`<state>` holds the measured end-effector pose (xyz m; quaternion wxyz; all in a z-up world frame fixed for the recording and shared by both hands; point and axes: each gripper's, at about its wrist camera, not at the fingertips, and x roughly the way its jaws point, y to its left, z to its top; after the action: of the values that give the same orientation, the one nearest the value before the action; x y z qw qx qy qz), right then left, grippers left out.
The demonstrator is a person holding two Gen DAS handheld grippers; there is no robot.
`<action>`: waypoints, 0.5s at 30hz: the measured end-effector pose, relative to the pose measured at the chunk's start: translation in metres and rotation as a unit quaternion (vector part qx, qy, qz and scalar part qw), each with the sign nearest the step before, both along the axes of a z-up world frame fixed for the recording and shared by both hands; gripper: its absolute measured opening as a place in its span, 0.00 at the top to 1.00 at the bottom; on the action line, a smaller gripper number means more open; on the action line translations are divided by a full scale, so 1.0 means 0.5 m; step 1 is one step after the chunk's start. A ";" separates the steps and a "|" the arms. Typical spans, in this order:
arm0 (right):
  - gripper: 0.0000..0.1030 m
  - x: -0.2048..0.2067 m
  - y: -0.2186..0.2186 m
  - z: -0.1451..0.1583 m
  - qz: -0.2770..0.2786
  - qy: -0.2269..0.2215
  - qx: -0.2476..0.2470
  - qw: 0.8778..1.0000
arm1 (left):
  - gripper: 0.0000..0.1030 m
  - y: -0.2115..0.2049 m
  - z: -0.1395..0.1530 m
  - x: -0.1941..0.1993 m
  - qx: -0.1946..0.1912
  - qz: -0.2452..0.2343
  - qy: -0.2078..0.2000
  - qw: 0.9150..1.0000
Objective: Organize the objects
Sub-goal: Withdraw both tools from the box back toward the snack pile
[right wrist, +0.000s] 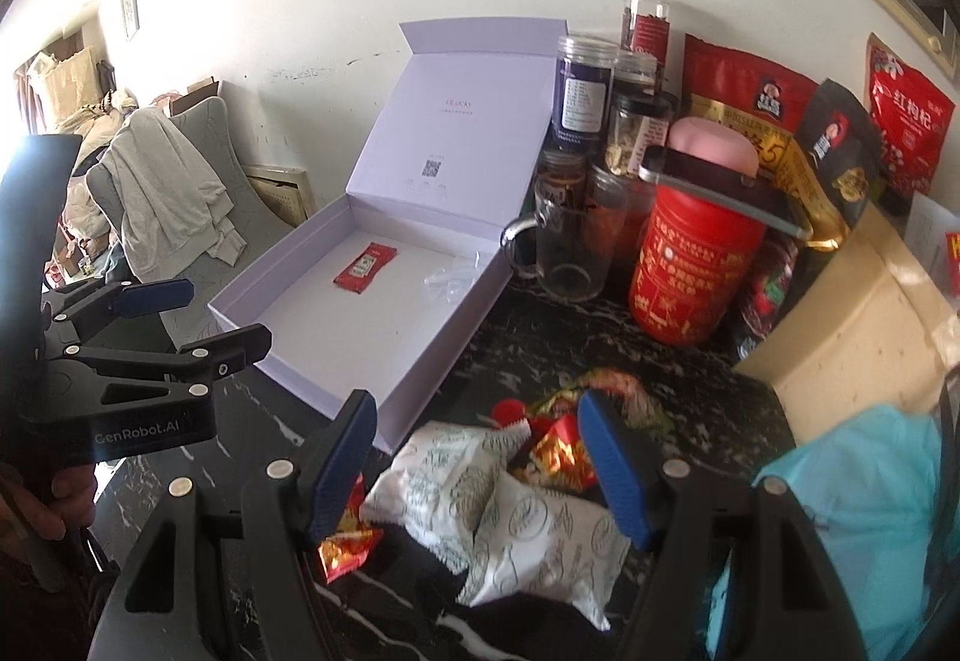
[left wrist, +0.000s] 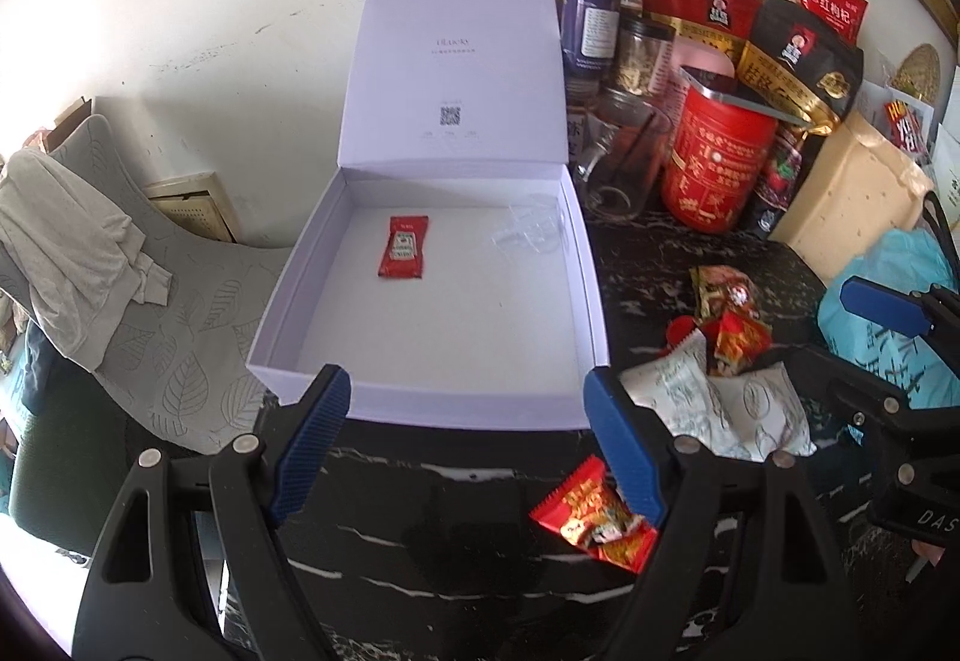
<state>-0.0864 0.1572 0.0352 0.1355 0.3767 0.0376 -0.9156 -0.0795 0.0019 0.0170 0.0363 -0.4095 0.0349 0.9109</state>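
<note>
Two white packets [right wrist: 516,517] lay crosswise between the right hand-held gripper's [right wrist: 480,469] parted, empty jaws; the left hand-held gripper [left wrist: 462,445], likewise apart, sat farther off.

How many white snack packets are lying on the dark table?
2. One white packet lies nearer the open box; the second white packet lies beside it, overlapping, towards the blue bag. More could hide under the red wrappers.
</note>
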 end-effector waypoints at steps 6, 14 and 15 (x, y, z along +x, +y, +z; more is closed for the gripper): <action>0.31 0.036 0.017 -0.035 -0.011 -0.015 -0.004 1.000 | 0.23 0.019 -0.031 0.030 0.008 -0.018 -0.014 1.000; 0.31 0.055 0.035 -0.087 -0.021 -0.035 -0.008 0.999 | 0.23 0.035 -0.099 0.045 0.024 -0.033 -0.050 0.998; 0.31 0.056 0.036 -0.094 -0.022 -0.038 -0.007 0.999 | 0.23 0.036 -0.107 0.046 0.026 -0.035 -0.054 0.998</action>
<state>-0.0585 0.1754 -0.0120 0.1196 0.4109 0.0181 -0.9036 -0.0566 0.0198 -0.0367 0.0807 -0.4555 0.0231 0.8862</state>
